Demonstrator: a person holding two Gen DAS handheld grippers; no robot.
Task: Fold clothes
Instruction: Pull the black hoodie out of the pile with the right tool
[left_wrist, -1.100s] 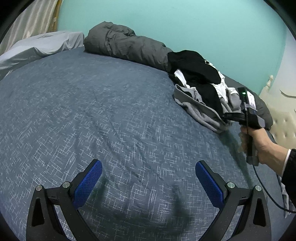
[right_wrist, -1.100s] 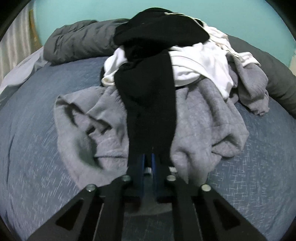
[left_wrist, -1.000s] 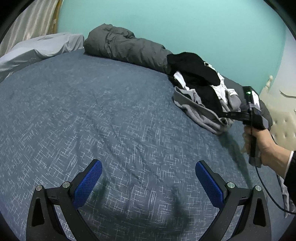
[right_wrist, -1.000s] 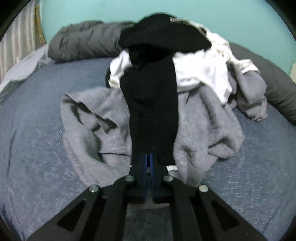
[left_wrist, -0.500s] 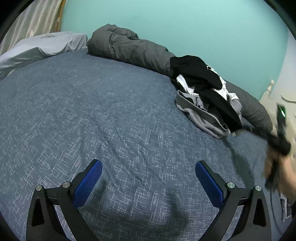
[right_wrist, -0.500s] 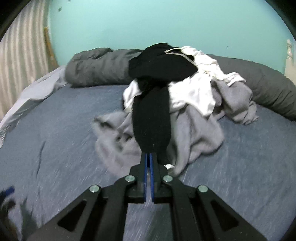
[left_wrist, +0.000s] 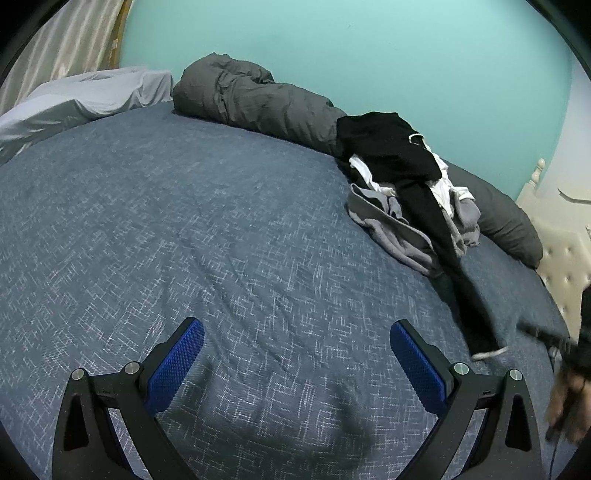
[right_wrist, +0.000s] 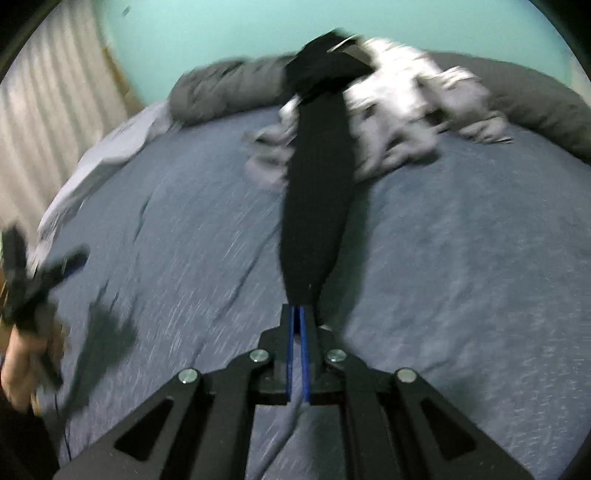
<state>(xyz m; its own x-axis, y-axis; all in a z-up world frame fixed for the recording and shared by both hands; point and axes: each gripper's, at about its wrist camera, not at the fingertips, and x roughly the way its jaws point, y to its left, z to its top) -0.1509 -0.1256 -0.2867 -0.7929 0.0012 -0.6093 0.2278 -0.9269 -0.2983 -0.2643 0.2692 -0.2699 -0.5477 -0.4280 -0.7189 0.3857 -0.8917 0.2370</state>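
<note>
Here the right gripper (right_wrist: 297, 314) has its blue pads pressed together on the end of a black garment (right_wrist: 314, 206), which stretches in a long taut strip from the jaws back to the clothes pile (right_wrist: 388, 110) at the far side of the bed (right_wrist: 461, 258). In the left wrist view the same black garment (left_wrist: 439, 229) runs down from the pile (left_wrist: 399, 206) across the blue patterned bedspread (left_wrist: 184, 221), its pale-edged end lying near the right-hand rim, where the right gripper (left_wrist: 543, 334) shows only as a dark blur, so its grip is probably best judged from its own camera. The pile holds grey, white and black pieces heaped together, and it rests against a rolled dark grey duvet (left_wrist: 255, 99) along the turquoise wall (left_wrist: 369, 48). A pale pillow (left_wrist: 81, 96) lies at the far left corner.

The left gripper (left_wrist: 295, 362) hangs over bare bedspread with its blue pads spread wide, nothing between them. From the right wrist view it appears blurred at the left edge (right_wrist: 44, 273).
</note>
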